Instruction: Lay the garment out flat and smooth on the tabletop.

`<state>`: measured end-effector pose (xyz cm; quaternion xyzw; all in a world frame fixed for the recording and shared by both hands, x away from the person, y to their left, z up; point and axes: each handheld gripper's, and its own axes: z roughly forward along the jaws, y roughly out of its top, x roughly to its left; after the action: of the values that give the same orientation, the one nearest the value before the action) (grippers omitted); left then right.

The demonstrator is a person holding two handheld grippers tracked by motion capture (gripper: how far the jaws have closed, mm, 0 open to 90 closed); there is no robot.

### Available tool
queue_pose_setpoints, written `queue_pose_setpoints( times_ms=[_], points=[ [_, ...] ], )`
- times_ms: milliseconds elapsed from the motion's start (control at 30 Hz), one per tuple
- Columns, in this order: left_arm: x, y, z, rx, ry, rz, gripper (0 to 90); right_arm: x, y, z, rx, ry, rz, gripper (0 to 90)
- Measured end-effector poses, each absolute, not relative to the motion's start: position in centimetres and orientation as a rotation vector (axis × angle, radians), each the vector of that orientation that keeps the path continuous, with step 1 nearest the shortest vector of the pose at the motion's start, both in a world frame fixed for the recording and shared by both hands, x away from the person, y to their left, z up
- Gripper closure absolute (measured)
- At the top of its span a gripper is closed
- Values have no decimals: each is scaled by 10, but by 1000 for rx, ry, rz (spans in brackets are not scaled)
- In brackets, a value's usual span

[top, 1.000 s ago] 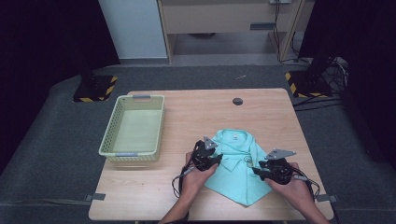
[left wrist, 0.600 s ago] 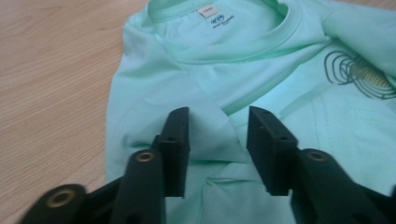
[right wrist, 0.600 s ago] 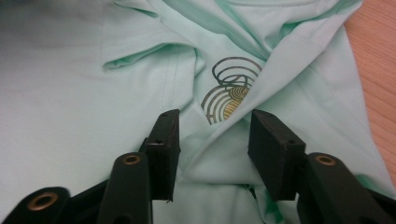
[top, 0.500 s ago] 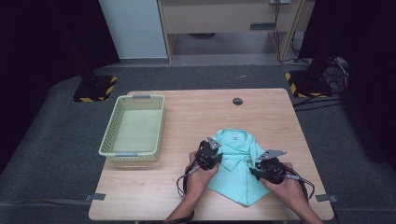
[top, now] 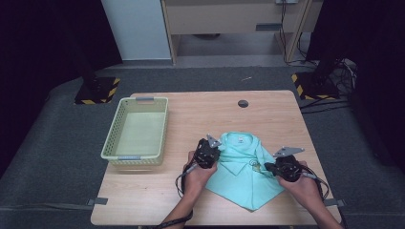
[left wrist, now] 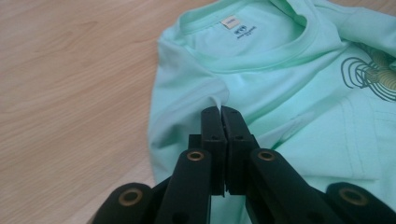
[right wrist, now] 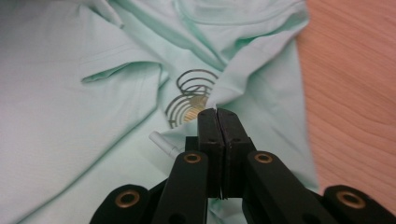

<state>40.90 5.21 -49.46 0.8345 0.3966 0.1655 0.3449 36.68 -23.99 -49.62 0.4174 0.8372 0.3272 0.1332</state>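
Near the front right of the wooden table (top: 157,200) lies the mint-green T-shirt (top: 241,179), collar pointing away from the person, partly folded already, with its lower end hanging toward the table's near edge. Both sides look tucked inward over the chest print (right wrist: 191,100), so I'd say we're mid-fold.

Left gripper (left wrist: 220,112) is clamped tight on a pinch of fabric at the shirt's left shoulder/sleeve area, with a little white edge of cloth poking out between the closed jaws. Right gripper (right wrist: 217,114) is the same deal: jaws pressed together on a folded flap right next to the print.

What's changed: compared with a second ago, the right gripper has come in from the shirt's outer right edge toward the middle, dragging that side flap over the chest. The left one has barely shifted, just sitting a touch higher near the collar. So the right-side fold looks pretty much laid, and my guess is the next thing is letting go and folding the bottom up.

Further out, the pale green plastic basket (top: 136,131) sits empty on the left half of the table, well apart from the shirt, probably where it ends up. There's also a small dark round cap (top: 243,103) near the far edge, out of the way.
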Motion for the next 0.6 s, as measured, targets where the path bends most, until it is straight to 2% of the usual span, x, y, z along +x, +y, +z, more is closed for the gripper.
queue_pose_setpoints(
  times_ms=[600],
  points=[
    [431, 87, -478, 2165, 1064, 460, 892, 399, -294, -481, 1311, 2375, 913, 900]
  ],
)
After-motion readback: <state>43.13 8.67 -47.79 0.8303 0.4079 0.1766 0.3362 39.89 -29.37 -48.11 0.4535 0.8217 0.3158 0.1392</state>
